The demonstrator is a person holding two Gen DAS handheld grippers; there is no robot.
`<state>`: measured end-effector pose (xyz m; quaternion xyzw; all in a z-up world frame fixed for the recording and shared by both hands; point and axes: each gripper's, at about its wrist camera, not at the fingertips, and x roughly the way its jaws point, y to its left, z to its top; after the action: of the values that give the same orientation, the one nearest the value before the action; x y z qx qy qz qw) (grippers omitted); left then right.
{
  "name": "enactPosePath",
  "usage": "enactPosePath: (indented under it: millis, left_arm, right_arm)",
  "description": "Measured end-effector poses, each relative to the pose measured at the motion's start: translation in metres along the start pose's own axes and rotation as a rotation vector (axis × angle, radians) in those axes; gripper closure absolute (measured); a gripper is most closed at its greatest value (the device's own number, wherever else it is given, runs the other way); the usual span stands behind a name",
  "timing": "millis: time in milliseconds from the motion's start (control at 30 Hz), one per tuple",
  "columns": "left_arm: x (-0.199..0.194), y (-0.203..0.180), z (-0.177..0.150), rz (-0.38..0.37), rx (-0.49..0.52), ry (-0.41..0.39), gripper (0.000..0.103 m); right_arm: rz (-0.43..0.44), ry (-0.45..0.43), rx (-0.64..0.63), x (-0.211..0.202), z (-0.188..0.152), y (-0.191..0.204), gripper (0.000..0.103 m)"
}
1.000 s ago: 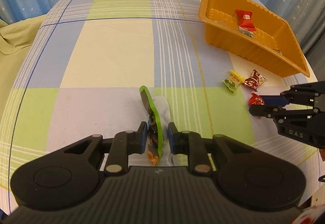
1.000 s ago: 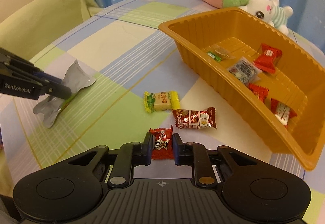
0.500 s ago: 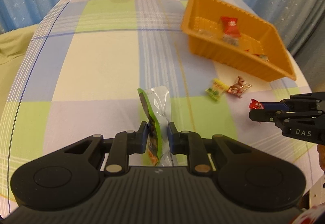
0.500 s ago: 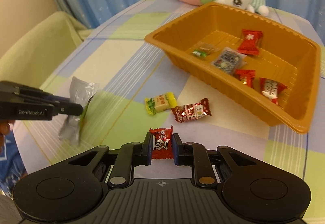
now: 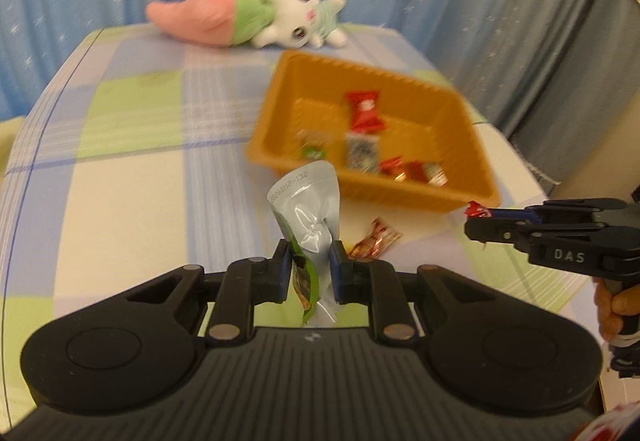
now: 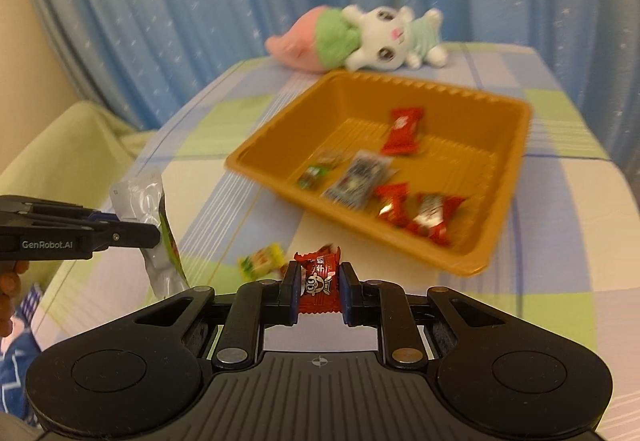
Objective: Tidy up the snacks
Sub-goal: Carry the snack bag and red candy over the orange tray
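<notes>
My left gripper [image 5: 310, 269] is shut on a silver and green snack pouch [image 5: 310, 217] and holds it upright above the table, short of the orange tray [image 5: 276, 145]. The pouch also shows in the right wrist view [image 6: 154, 225]. My right gripper [image 6: 319, 283] is shut on a red candy [image 6: 319, 279], raised in front of the orange tray [image 6: 264, 177]. The tray holds several wrapped snacks. A yellow candy [image 6: 262, 259] and a red-brown candy [image 5: 374, 241] lie on the table before the tray.
A pink, green and white plush toy [image 5: 248, 15] lies behind the tray at the far table edge. Blue curtains hang behind. A green sofa [image 6: 60, 145] stands left of the checked table [image 5: 140, 177].
Both grippers have risen from the table and moved toward the tray, each carrying its snack. The tray now looks closer and more central in both views.
</notes>
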<state>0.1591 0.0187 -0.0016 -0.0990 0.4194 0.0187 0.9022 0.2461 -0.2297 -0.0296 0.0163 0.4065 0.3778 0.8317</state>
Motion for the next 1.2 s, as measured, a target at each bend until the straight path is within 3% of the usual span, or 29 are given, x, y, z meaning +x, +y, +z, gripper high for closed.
enactPosePath:
  millis: [600, 1200]
  left_arm:
    - [0.037, -0.061, 0.08, -0.103, 0.063, -0.091, 0.085]
    - [0.128, -0.081, 0.125, -0.094, 0.001, 0.0, 0.085]
  right_arm:
    - [-0.067, -0.128, 0.043, -0.012, 0.049, -0.045, 0.083]
    - [-0.096, -0.089, 0.067, 0.032, 0.075, -0.088, 0.083]
